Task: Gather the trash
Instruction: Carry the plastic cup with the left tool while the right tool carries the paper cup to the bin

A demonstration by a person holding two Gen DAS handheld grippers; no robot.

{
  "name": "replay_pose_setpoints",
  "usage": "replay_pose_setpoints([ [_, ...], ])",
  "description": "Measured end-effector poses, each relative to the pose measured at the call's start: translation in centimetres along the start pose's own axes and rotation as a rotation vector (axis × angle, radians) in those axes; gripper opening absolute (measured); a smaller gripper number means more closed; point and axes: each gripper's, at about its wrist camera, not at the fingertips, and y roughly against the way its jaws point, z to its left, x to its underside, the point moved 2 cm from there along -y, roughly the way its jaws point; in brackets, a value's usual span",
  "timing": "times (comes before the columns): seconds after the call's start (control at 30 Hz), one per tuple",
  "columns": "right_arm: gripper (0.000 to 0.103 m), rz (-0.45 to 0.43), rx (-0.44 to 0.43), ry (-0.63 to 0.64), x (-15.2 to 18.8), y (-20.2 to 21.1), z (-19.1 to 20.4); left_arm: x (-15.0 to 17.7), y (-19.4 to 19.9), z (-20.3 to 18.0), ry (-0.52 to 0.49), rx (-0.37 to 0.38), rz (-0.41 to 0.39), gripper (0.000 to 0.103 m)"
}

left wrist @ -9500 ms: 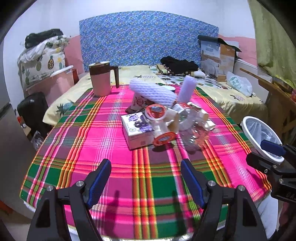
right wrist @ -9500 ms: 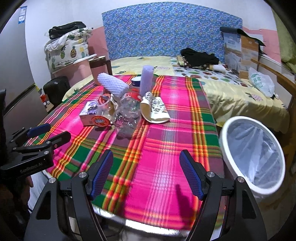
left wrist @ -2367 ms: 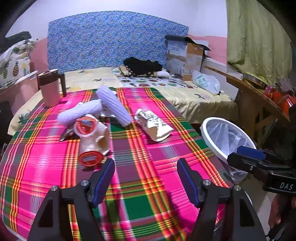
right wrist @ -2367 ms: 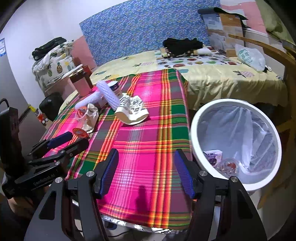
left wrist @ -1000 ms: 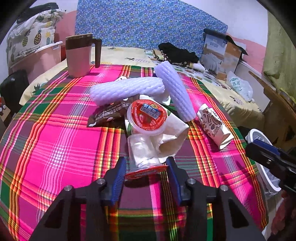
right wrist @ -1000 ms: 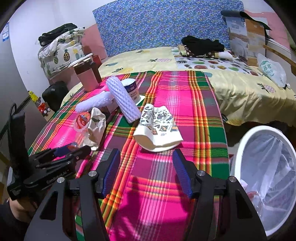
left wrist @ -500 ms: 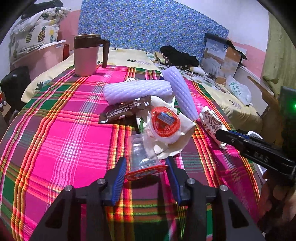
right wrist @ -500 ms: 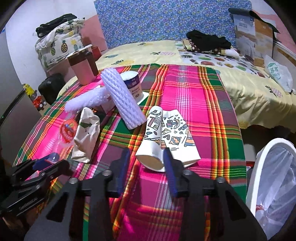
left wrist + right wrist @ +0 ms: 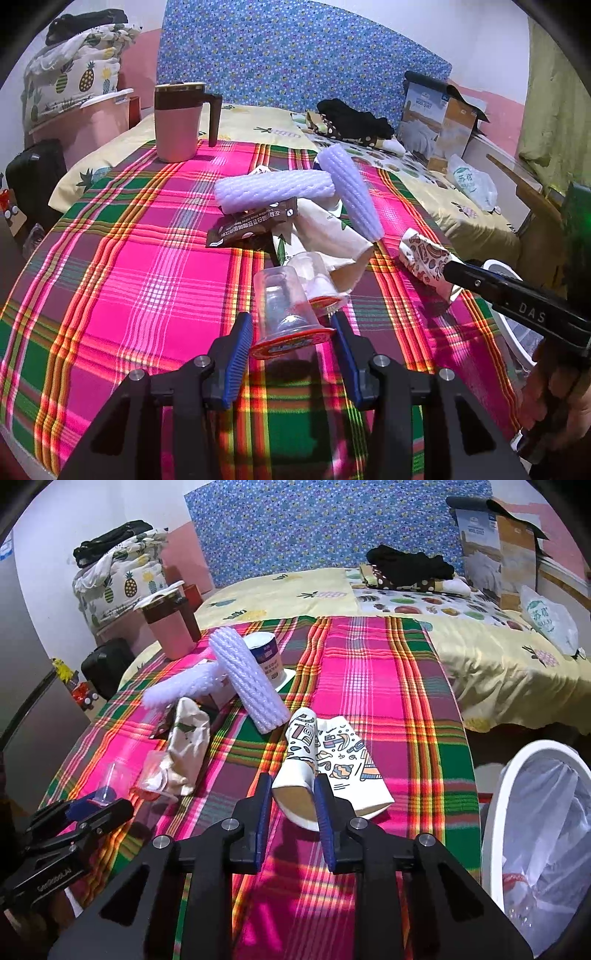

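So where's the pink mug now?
The pink mug stands upright at the table's far left edge in the left wrist view, beyond the two white foam sleeves.

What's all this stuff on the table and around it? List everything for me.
Clear plastic cup: one, red rim, in left gripper.
Patterned paper cup: one, white, squashed in right gripper.
Foam sleeves: two, pale lilac, crossed mid-table.
Snack wrapper: one, brown.
Crumpled paper bag: one, cream.
Mug: one, pink, far edge.
Printed tub: one, white and blue.
Bin: one, white, beside table.
Tablecloth: one, pink-green plaid.
Left gripper, right gripper closing: black, blue pads.
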Motion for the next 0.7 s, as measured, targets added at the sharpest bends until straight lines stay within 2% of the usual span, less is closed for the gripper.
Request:
replay_pose_setpoints([
  [0.7, 0.022, -0.069, -0.014, -0.035, 1.0, 3.5, -0.8, 0.0, 3.5, -4.1, -0.081, 0.052, -0.044, 0.044],
])
